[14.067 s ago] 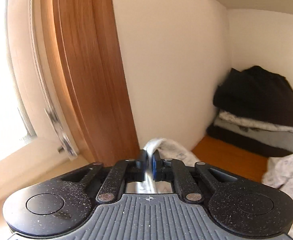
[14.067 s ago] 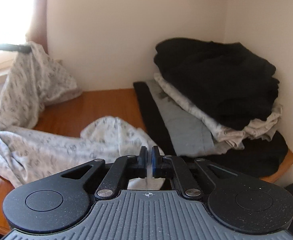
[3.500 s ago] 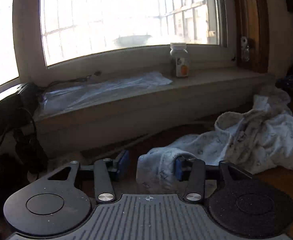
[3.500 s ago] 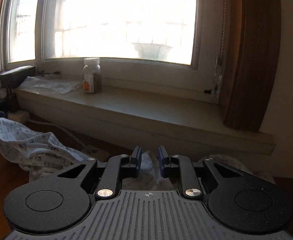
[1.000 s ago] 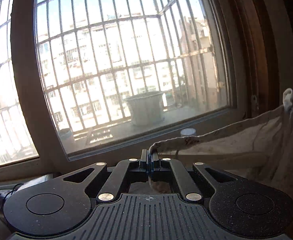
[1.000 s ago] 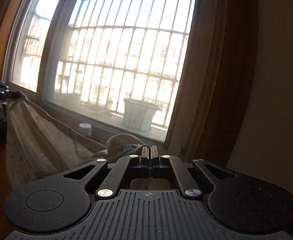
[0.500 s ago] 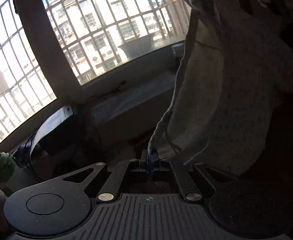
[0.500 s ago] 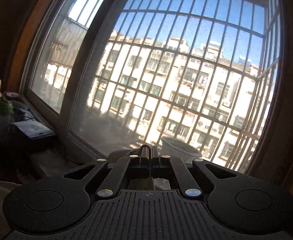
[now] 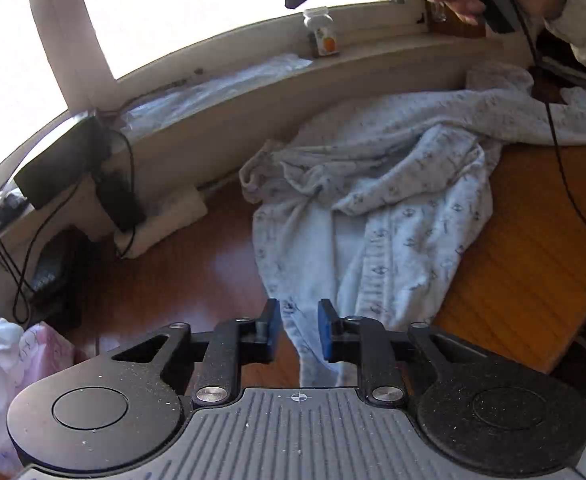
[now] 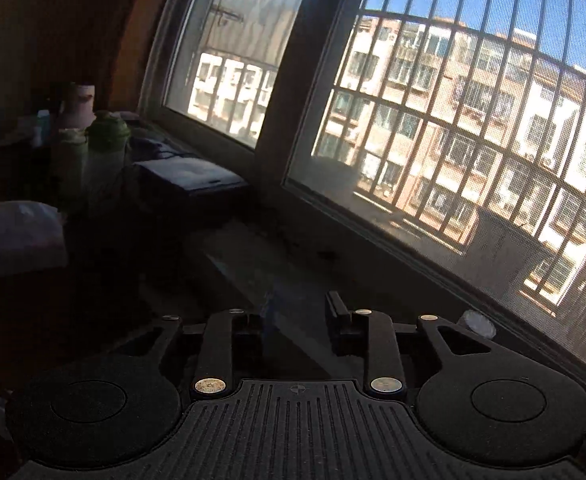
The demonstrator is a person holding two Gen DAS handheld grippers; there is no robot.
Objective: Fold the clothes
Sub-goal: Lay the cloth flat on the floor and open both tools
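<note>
Off to the left of my left gripper [image 9: 299, 328] sits a pink-and-white bundle [image 9: 9, 364], and ahead on the left a black box with cables [image 9: 59, 168] leans by the sill. My left gripper's jaws stand apart, holding nothing; the lower end of the pale printed garment [image 9: 373, 208] lies between and just beyond its fingertips on the wooden tabletop [image 9: 533, 248], and the rest spreads ahead and to the right in a rumpled heap. A small jar [image 9: 321, 32] stands on the sill [image 9: 373, 46] straight ahead. My right gripper [image 10: 299, 314] is released too, empty, pointing at the barred window [image 10: 453, 120], with bottles [image 10: 93, 148] far to its left.
</note>
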